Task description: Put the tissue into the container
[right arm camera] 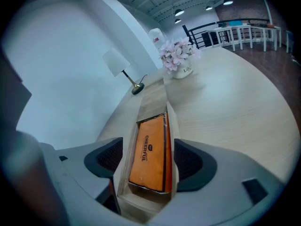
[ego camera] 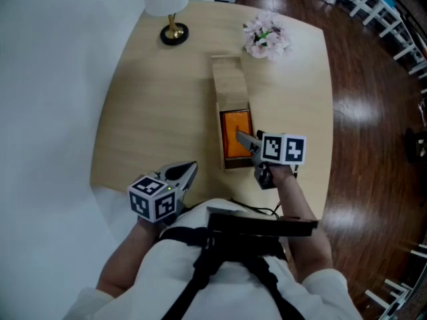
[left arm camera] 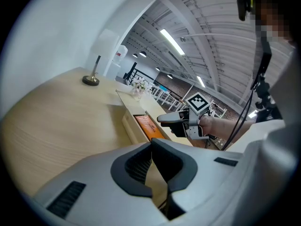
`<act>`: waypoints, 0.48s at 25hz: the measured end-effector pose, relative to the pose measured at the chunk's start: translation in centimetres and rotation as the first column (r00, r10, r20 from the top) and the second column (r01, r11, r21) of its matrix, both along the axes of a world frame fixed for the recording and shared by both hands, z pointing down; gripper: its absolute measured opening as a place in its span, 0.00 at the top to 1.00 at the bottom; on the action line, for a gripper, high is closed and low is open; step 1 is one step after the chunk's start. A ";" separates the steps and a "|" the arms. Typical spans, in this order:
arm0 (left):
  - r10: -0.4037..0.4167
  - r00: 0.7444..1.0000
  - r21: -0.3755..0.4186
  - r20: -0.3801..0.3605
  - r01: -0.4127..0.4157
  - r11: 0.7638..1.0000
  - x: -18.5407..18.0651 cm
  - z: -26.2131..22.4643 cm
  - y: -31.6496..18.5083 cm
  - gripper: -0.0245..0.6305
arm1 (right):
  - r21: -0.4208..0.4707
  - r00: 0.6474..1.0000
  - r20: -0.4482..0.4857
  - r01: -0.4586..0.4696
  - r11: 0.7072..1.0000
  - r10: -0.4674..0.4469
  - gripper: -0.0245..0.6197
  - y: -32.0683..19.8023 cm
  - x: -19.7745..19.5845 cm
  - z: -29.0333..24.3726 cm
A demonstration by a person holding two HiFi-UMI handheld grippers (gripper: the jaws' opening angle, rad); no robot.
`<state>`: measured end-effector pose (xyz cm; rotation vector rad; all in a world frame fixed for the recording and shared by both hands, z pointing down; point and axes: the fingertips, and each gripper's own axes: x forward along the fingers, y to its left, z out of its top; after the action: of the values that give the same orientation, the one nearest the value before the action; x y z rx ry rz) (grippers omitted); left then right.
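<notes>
Two grippers in head view: left gripper [ego camera: 189, 170] low at table [ego camera: 133, 112] edge, right gripper [ego camera: 245, 142] over near end of container [ego camera: 227, 79], tissue [ego camera: 236, 133] lying inside.
Left gripper view: jaws closed together, empty; lamp [left arm camera: 91, 78] far back.
Right gripper view: jaws spread, flanking container walls, contact unclear; flowers [right arm camera: 178, 55] beyond.

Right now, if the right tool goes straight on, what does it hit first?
Probably the orange tissue pack in the wooden container, which sits between the parted jaws of the right tool. Depth is unclear; the container's near wall could come first.
</notes>
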<state>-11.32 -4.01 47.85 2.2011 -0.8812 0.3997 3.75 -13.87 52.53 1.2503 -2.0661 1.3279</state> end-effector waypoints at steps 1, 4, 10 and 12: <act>-0.001 1.000 0.002 0.000 0.001 1.000 0.1 -0.1 0.0 0.97 | 0.008 1.000 0.001 -0.016 1.000 0.016 0.42 0.0 0.6 -0.2; 0.000 1.000 0.006 -0.002 0.000 1.000 0.3 -0.3 -0.1 0.97 | 0.026 0.998 0.009 -0.060 0.998 0.060 0.42 0.3 2.3 -0.7; 0.022 1.000 0.019 -0.009 -0.021 1.000 1.5 -0.9 0.1 0.97 | 0.034 0.993 0.020 -0.121 0.992 0.120 0.44 1.9 5.1 -0.9; 0.033 0.999 0.022 -0.010 -0.033 0.999 2.0 -1.1 0.1 0.97 | 0.030 0.992 0.013 -0.129 0.991 0.129 0.44 2.4 5.7 -0.7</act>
<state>-9.31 -3.91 46.79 2.2385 -0.8489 0.3956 9.49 -11.43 51.80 1.4139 -2.0516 1.3658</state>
